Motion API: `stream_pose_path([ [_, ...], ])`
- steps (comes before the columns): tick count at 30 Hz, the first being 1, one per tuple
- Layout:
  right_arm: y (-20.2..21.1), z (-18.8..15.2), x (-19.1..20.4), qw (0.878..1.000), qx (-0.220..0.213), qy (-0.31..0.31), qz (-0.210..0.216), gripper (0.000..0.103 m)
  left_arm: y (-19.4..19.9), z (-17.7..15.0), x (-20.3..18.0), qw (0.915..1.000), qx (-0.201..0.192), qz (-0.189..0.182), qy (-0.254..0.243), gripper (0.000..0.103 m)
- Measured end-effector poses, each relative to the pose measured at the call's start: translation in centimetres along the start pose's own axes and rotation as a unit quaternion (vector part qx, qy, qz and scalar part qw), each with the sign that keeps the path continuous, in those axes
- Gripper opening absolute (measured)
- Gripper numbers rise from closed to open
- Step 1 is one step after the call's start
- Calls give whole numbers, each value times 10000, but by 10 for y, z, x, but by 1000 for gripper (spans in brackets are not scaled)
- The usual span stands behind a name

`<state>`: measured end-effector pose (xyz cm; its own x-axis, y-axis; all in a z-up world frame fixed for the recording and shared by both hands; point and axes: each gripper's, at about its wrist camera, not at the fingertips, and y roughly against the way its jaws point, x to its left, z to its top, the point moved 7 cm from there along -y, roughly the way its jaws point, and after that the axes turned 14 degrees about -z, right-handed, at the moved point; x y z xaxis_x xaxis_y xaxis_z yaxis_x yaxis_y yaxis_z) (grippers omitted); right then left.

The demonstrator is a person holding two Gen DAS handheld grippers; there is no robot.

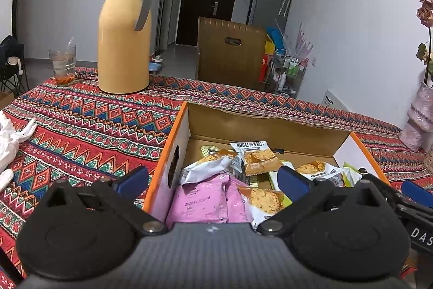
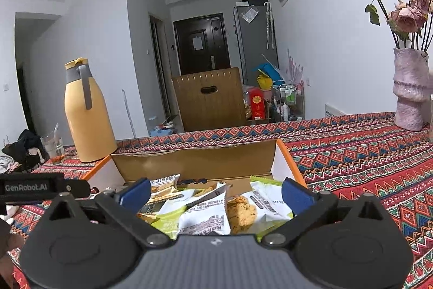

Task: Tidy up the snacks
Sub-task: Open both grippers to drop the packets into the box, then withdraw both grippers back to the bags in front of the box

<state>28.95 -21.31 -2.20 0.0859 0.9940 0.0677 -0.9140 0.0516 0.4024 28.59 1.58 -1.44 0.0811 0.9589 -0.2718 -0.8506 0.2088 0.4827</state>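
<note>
An open cardboard box (image 1: 265, 126) with orange edges sits on the patterned tablecloth and holds several snack packets. Pink packets (image 1: 200, 203) lie at its near left, white and brown cracker packets (image 1: 255, 153) further in. My left gripper (image 1: 213, 179) hangs over the box's near left end, open, with nothing pressed between its blue pads. In the right wrist view the same box (image 2: 194, 161) shows white and green packets (image 2: 205, 218). My right gripper (image 2: 216, 194) stands open above them, holding nothing. The right gripper's blue pad (image 1: 416, 192) shows at the left wrist view's right edge.
A tall yellow thermos (image 1: 123, 37) and a glass with a straw (image 1: 62, 67) stand at the table's far left. White cloth (image 1: 10, 142) lies at the left edge. A pink vase with dried roses (image 2: 410, 88) stands far right. A wooden chair back (image 2: 209, 96) rises beyond the table.
</note>
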Motion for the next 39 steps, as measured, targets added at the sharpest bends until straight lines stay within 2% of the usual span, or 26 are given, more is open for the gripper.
stream_pose_path([
  [10,25,15,-4,9995,-258,-84,-129,103,38,13,-21,9986,-316,-369,-189,103],
  [15,46,14,-5,9993,-338,9,-154,103,60,11,-27,9980,-370,-362,-354,103],
  [29,79,-30,-9,9993,134,273,-238,103,97,-26,2,9990,-139,-194,-386,103],
  [39,84,-55,1,9973,489,488,-247,103,95,-54,23,9994,121,-64,-305,103],
])
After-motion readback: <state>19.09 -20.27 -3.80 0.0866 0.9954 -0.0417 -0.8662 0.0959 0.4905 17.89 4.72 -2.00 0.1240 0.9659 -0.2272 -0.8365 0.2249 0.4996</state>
